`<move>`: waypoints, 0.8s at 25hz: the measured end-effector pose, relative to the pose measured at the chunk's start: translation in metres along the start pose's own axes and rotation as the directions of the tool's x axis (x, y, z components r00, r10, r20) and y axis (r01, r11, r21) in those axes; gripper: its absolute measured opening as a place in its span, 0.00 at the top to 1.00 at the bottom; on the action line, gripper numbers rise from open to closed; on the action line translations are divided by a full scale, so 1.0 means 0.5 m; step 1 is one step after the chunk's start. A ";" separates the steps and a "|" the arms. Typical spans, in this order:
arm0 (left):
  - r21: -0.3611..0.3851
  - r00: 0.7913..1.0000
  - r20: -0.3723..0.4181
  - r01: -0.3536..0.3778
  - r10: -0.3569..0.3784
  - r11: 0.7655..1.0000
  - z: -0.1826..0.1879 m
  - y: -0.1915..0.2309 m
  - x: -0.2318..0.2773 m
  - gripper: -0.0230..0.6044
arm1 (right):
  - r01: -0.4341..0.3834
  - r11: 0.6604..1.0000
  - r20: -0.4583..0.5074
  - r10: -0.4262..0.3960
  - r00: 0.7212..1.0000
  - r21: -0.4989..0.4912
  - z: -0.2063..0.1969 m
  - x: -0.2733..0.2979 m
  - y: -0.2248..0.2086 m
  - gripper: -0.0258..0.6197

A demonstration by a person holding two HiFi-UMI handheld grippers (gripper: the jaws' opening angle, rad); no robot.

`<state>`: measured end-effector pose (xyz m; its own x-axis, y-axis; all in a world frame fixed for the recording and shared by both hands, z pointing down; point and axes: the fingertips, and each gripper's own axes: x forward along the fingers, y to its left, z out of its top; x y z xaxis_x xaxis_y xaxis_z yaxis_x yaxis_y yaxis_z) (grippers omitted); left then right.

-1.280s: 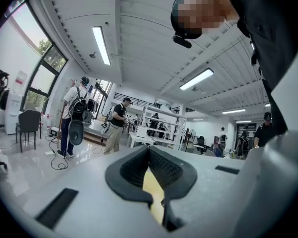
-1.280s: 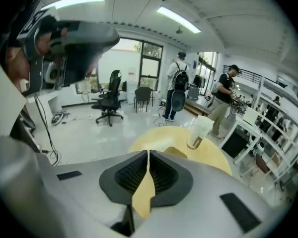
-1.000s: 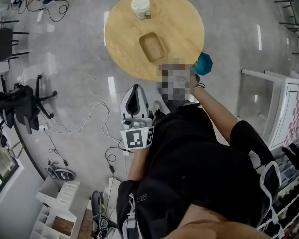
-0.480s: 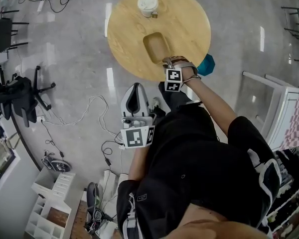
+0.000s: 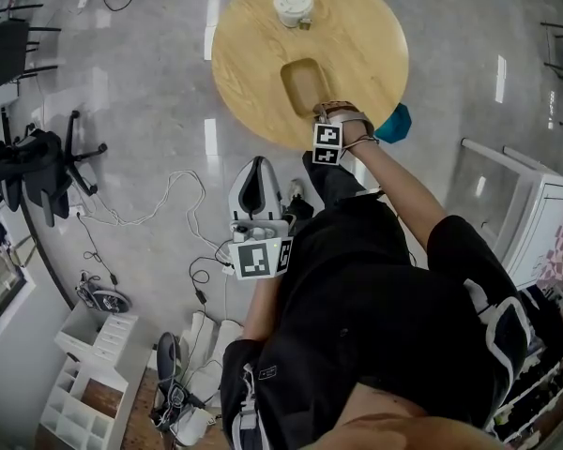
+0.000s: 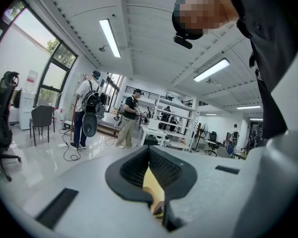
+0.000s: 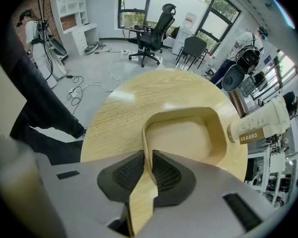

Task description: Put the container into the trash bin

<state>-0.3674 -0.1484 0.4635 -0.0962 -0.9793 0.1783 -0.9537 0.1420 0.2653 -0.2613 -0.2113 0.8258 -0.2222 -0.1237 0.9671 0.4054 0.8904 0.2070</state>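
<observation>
Head view: container (image 5: 305, 82) near table (image 5: 253, 50) edge (floor (image 5: 141, 82) beyond).

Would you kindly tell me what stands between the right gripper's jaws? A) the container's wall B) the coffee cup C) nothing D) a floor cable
A: in the right gripper view, the right gripper has its closing jaws on either side of the thin wall of the container.

The container (image 5: 305, 82) sits in the middle of the table (image 5: 253, 54). The cup (image 5: 293, 5) stands behind it, near the far edge. A chair (image 5: 28, 172) stands on the floor, left of the table.
</observation>
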 end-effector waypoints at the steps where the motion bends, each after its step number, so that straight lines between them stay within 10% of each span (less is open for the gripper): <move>1: -0.001 1.000 0.000 -0.002 0.002 1.000 0.000 0.002 -0.004 0.95 | 0.002 1.000 -0.004 -0.002 1.000 -0.004 0.000 0.000 0.001 0.86; 20: 0.010 0.997 0.058 0.055 -0.056 0.998 0.010 -0.007 -0.141 0.95 | 0.098 0.989 0.006 -0.099 0.995 0.110 0.011 -0.098 0.082 0.90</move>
<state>-0.3587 -0.0805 0.4453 -0.0592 -0.9923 0.1085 -0.9602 0.0863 0.2655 -0.2384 -0.1663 0.7859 -0.2667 -0.2091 0.9408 0.2820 0.9165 0.2836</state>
